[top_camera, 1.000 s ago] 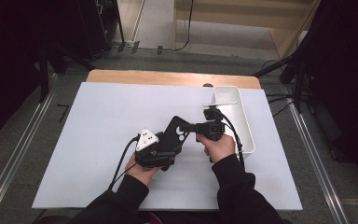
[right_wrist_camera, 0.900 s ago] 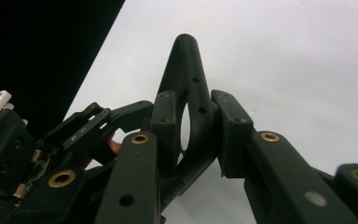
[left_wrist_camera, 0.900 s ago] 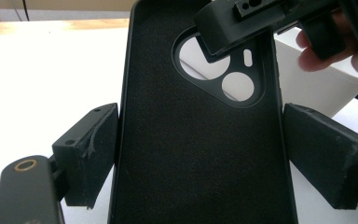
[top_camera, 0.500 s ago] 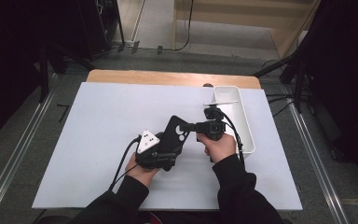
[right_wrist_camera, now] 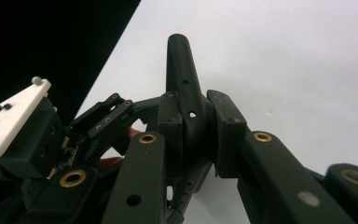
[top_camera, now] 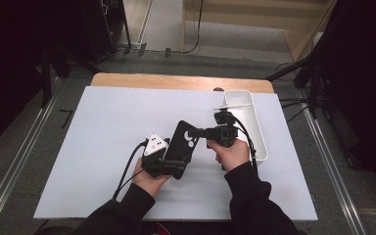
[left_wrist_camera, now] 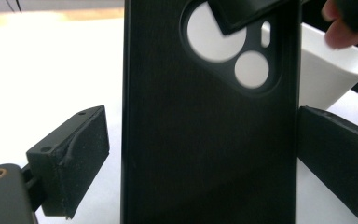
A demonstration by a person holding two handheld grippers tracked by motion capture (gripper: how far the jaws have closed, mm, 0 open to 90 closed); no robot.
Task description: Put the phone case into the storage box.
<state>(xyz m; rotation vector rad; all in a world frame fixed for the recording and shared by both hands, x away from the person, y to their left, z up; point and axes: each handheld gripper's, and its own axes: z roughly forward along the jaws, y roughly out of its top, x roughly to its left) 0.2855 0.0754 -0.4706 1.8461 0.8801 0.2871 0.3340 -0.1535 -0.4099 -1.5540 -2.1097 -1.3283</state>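
Two hand-held grippers meet on the black phone case (top_camera: pixel 182 142), held above the counter (top_camera: pixel 103 147) left of the white bin (top_camera: pixel 259 139). The right hand-held gripper (right_wrist_camera: pixel 193 119) pinches its top edge; the left hand-held gripper (left_wrist_camera: pixel 200 154) has just been opening, jaws spread beside it. With one thin-edge pinch, the case could pivot or slip down.
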